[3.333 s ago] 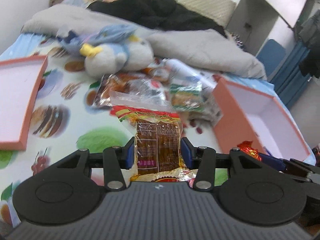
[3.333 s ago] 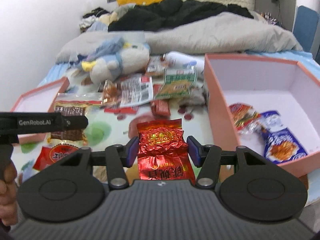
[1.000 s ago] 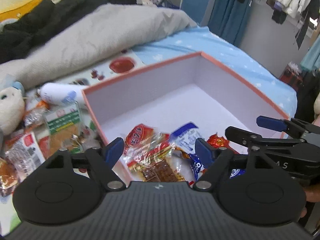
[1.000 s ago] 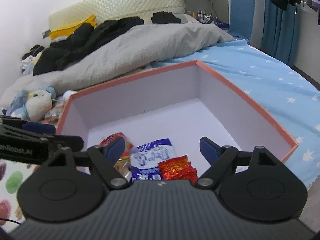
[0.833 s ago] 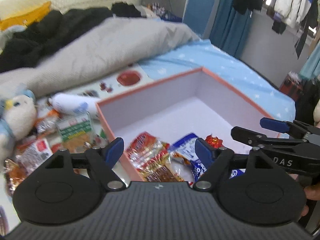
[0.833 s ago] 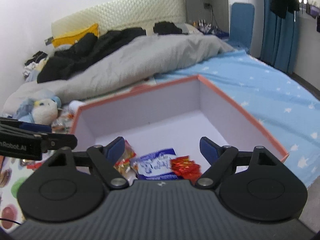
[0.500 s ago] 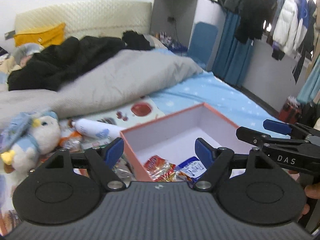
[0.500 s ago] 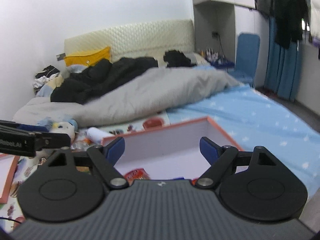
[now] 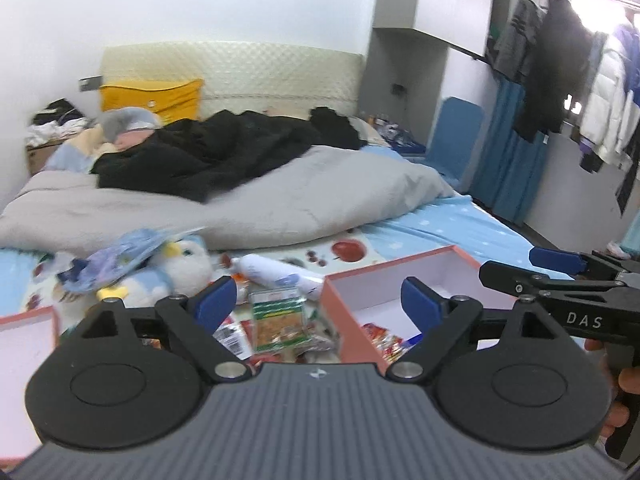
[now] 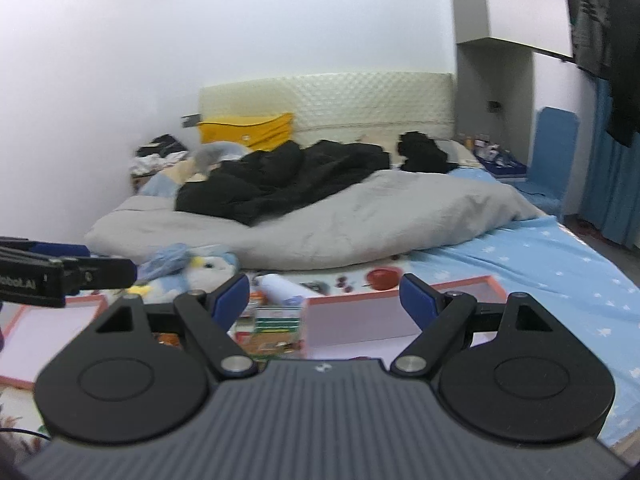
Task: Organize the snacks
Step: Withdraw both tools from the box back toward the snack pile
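Note:
A salmon-edged box (image 9: 404,268) with white inside stands on the bed and holds a few snack packets (image 9: 380,334) at its near left corner. It also shows in the right wrist view (image 10: 400,294). Loose snacks, among them a green-topped packet (image 9: 280,312) (image 10: 276,322), lie left of the box. My left gripper (image 9: 318,300) is open and empty, raised above the snacks and box edge. My right gripper (image 10: 324,296) is open and empty, raised over the box. The right gripper also appears at the right of the left wrist view (image 9: 568,280).
A plush penguin (image 9: 176,264) and a white bottle (image 9: 280,274) lie behind the loose snacks. The box lid (image 10: 52,328) lies at left. A grey duvet (image 9: 240,204) and black clothes (image 9: 208,156) cover the far bed. A blue chair (image 10: 554,152) stands at right.
Both grippers let go of their snack packets into the box, opened, and then rose and tilted up, so the box now sits low in both views.

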`<state>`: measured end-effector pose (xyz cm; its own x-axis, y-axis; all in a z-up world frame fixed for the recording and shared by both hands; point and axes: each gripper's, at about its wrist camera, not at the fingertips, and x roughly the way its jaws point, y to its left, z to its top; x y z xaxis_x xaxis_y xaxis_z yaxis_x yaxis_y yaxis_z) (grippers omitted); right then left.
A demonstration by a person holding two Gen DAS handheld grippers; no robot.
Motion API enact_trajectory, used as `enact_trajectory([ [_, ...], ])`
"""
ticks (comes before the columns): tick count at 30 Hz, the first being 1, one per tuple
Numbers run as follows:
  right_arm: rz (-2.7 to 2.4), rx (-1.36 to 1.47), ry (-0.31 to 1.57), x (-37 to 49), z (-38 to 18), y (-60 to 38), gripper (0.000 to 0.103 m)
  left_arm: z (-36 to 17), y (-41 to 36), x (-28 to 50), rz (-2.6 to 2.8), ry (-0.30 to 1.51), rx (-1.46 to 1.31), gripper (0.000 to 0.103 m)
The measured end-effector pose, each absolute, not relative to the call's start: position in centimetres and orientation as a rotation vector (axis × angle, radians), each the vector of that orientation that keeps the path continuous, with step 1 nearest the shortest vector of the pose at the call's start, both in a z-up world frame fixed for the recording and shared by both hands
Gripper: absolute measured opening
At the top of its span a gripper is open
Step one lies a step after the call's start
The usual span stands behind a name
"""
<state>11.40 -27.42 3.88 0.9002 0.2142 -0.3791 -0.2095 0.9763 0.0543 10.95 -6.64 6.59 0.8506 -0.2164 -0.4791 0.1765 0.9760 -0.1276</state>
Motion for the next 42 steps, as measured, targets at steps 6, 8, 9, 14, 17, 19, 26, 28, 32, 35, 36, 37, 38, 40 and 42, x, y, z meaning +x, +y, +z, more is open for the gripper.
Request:
enact_trajectory([
  [6,0.279,0.021,0.385,8.9,2.6,-24.6,0.084,4.6,-3.8,6.9,-0.112,0.515,-0.098,0.099],
  [8,0.293,0.011,0.387,8.2,1.9,-23.8,0.084,3.5,-3.1,6.0,-0.104,0.535,-0.115,0.099],
  [9,0.3,0.005,0.393,7.9,1.4,-23.3,0.084,2.9,-2.8,5.6,-0.101,0.544,-0.118,0.099],
  [14,0.341,-0.035,0.434,6.4,-1.0,-21.5,0.084,0.3,-1.2,3.7,-0.05,0.555,-0.162,0.1],
  [17,0.342,-0.039,0.454,5.4,-2.2,-20.8,0.084,-1.3,-0.6,3.0,-0.03,0.576,-0.184,0.1],
  [19,0.35,-0.029,0.472,5.0,-3.0,-20.4,0.084,-2.3,0.0,2.6,-0.018,0.582,-0.216,0.1],
  [26,0.328,0.011,0.543,3.3,-5.6,-19.4,0.084,-4.8,1.3,1.2,0.042,0.602,-0.274,0.1],
  [28,0.287,-0.003,0.546,3.3,-6.0,-18.7,0.084,-5.9,1.8,1.4,0.044,0.639,-0.292,0.1],
  [32,0.301,-0.029,0.561,3.7,-6.5,-17.4,0.084,-7.5,2.6,2.1,0.051,0.674,-0.31,0.1],
  [35,0.32,-0.048,0.592,4.1,-7.1,-16.9,0.084,-8.3,3.2,2.6,0.074,0.691,-0.325,0.1],
  [36,0.331,-0.049,0.61,4.2,-7.4,-16.8,0.084,-8.6,3.5,2.7,0.078,0.696,-0.342,0.1],
  [37,0.338,-0.054,0.627,4.2,-7.8,-16.7,0.084,-8.9,3.9,2.9,0.08,0.701,-0.363,0.1],
  [38,0.339,-0.062,0.637,4.1,-8.1,-16.5,0.084,-9.1,4.1,2.9,0.084,0.705,-0.374,0.1],
  [40,0.344,-0.09,0.648,4.1,-8.7,-16.1,0.084,-9.7,4.4,3.3,0.098,0.72,-0.378,0.1],
  [42,0.353,-0.105,0.658,4.4,-9.3,-15.9,0.084,-10.4,4.7,3.7,0.099,0.737,-0.386,0.1],
])
